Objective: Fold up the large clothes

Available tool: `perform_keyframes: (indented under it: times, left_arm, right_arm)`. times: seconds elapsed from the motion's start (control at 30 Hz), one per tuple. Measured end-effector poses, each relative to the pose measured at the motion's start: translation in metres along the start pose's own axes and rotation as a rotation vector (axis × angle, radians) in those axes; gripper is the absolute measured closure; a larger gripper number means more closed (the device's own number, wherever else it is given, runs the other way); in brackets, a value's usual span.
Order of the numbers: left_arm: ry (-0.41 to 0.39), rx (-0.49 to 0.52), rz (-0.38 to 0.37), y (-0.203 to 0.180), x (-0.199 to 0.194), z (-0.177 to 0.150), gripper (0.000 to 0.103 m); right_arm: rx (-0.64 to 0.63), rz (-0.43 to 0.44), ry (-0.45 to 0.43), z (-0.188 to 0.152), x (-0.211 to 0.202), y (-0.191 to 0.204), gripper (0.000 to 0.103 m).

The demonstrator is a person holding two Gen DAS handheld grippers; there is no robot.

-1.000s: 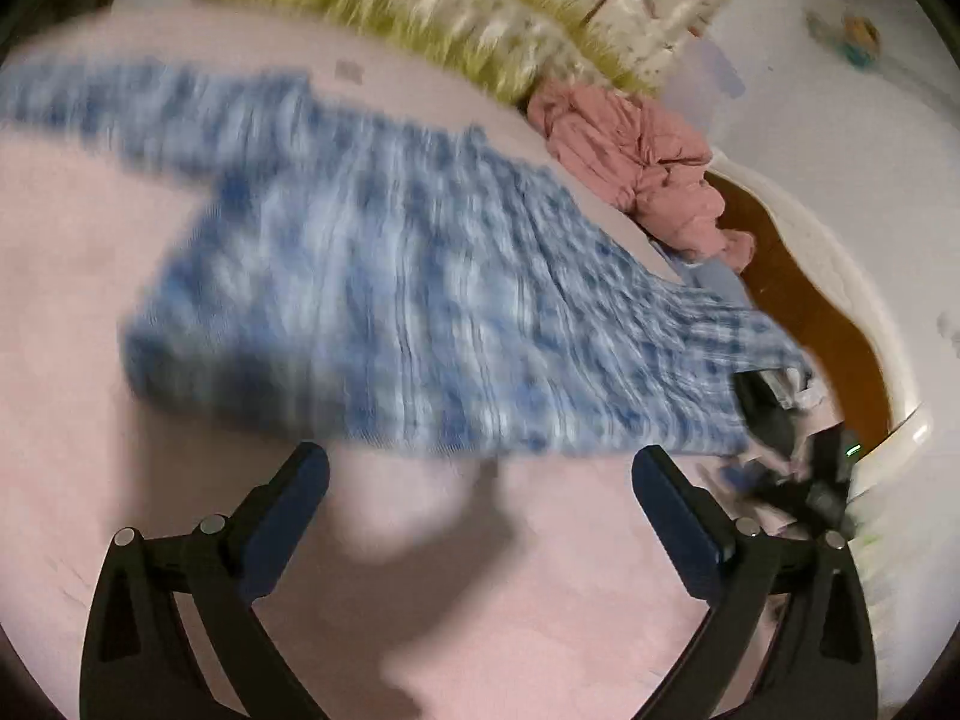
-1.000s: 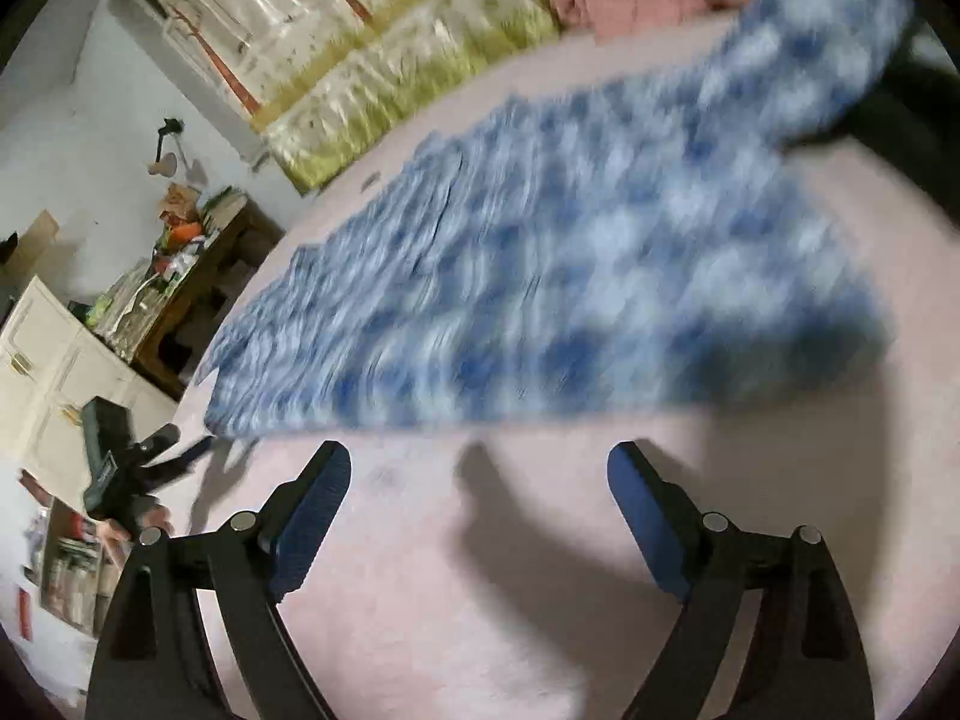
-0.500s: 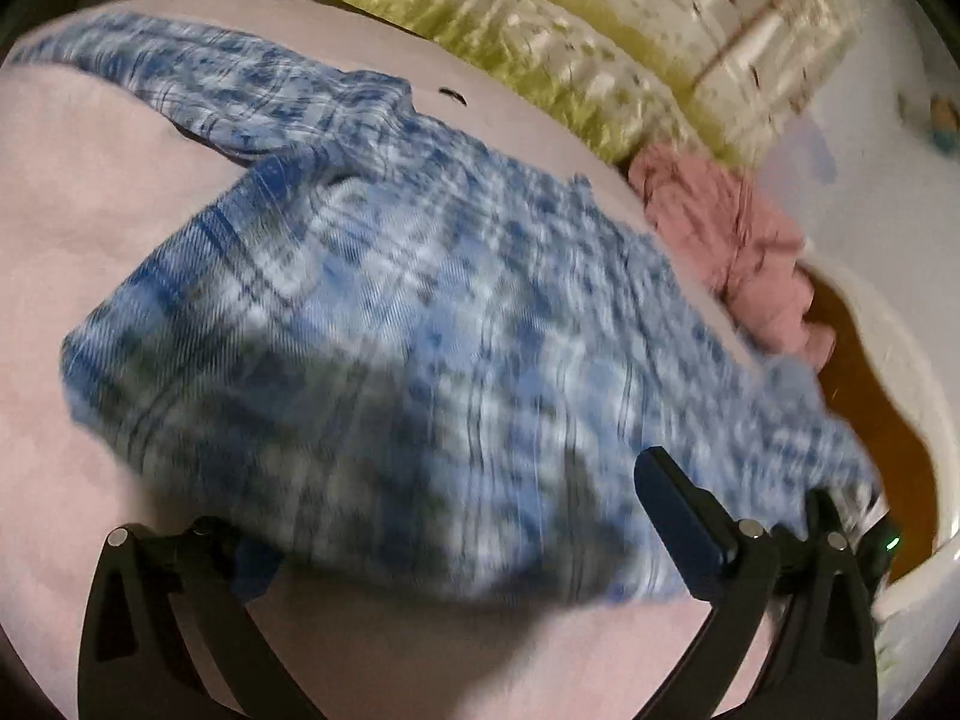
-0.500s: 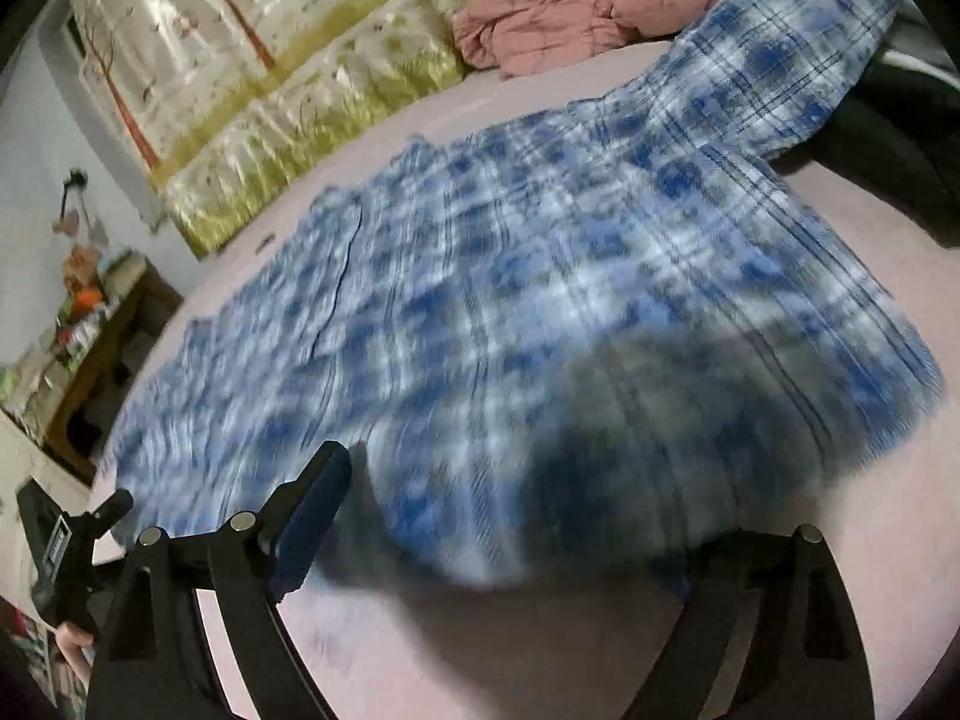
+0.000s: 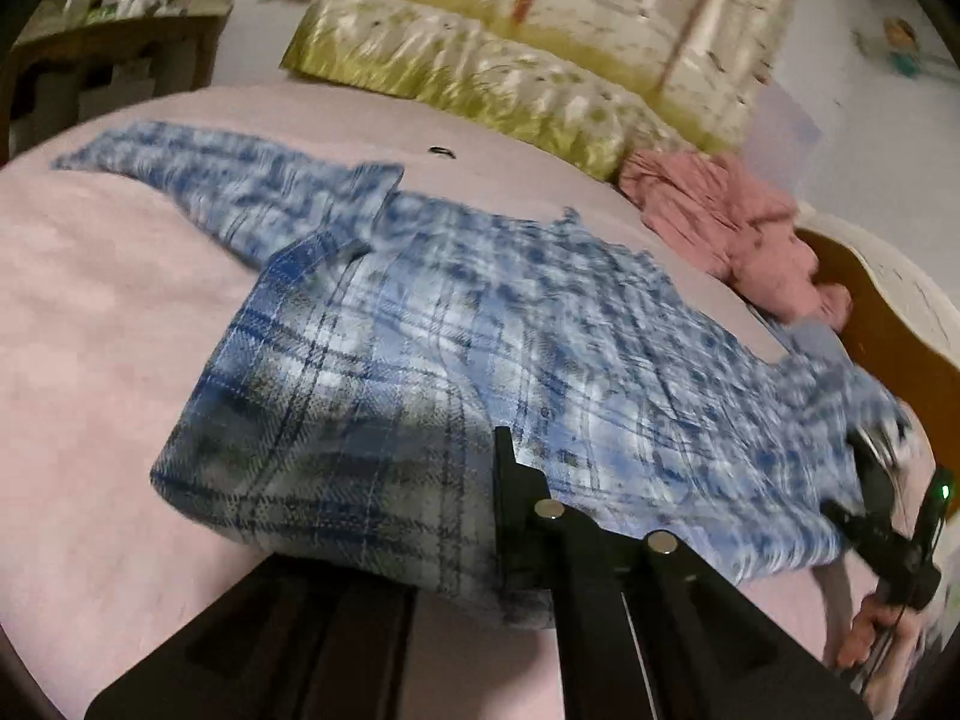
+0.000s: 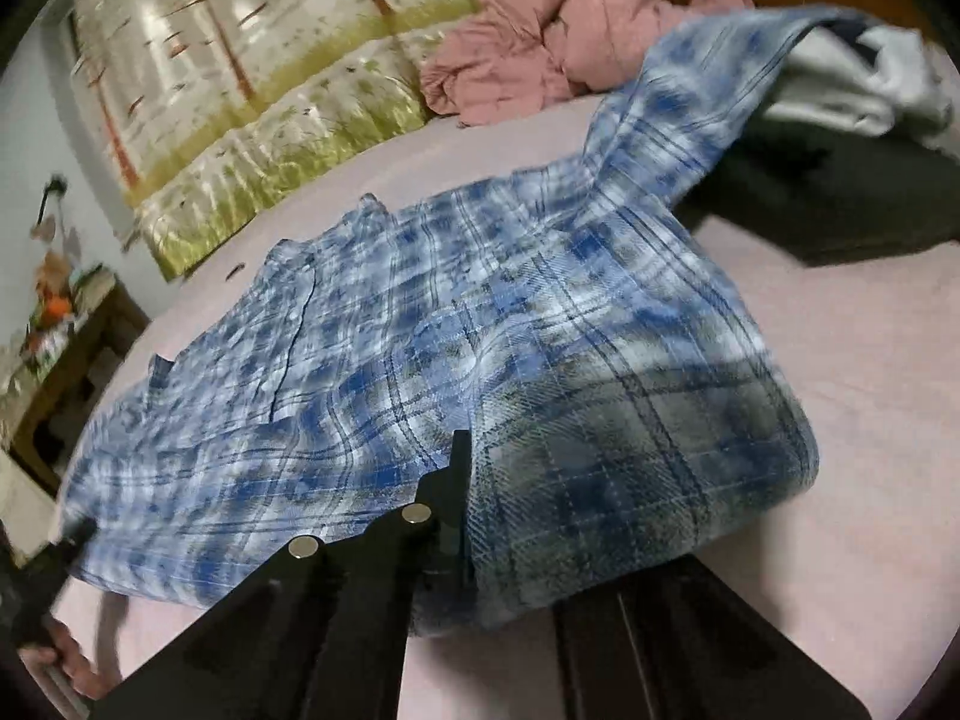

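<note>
A large blue and white plaid shirt (image 5: 456, 354) lies spread on the pink bed sheet (image 5: 108, 312); it also fills the right wrist view (image 6: 420, 348). My left gripper (image 5: 486, 546) is shut on the shirt's near hem at its left corner, and cloth covers one finger. My right gripper (image 6: 474, 540) is shut on the near hem at the right corner. One sleeve (image 5: 198, 180) stretches to the far left, the other sleeve (image 6: 678, 114) to the far right. The other gripper shows at the right edge (image 5: 888, 534) of the left wrist view.
A crumpled pink garment (image 5: 738, 228) lies at the bed's far right. Green patterned pillows (image 5: 480, 84) line the headboard. Dark and white clothes (image 6: 852, 138) lie beside the right sleeve. A wooden side table (image 6: 54, 372) stands to the left of the bed.
Both grippers were open above the bare sheet, moved forward onto the shirt's near hem, and have closed on it.
</note>
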State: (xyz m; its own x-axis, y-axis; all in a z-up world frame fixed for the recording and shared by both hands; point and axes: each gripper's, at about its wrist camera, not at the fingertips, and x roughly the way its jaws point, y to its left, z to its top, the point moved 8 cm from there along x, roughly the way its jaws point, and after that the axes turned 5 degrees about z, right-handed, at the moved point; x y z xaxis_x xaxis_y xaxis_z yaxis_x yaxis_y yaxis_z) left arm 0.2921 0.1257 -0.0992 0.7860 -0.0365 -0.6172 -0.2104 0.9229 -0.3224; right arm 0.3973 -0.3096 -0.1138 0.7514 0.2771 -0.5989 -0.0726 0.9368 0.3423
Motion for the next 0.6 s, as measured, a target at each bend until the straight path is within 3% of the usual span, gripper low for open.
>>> perform_keyframes:
  times: [0.17, 0.37, 0.53, 0.6]
  left_arm:
    - [0.006, 0.074, -0.009, -0.003, -0.058, -0.049, 0.099]
    - [0.010, 0.129, 0.029, 0.000, -0.079, -0.089, 0.099]
    - [0.047, 0.124, 0.043, 0.010, -0.074, -0.103, 0.088]
    - [0.016, 0.164, 0.061, 0.008, -0.082, -0.105, 0.077]
  right_arm:
    - [-0.083, 0.002, -0.004, -0.046, -0.075, -0.005, 0.099]
    - [-0.153, -0.048, 0.004, -0.096, -0.120, -0.006, 0.099]
    - [-0.184, -0.081, 0.006, -0.119, -0.118, -0.012, 0.097]
    - [-0.201, -0.089, -0.015, -0.121, -0.121, -0.009, 0.086]
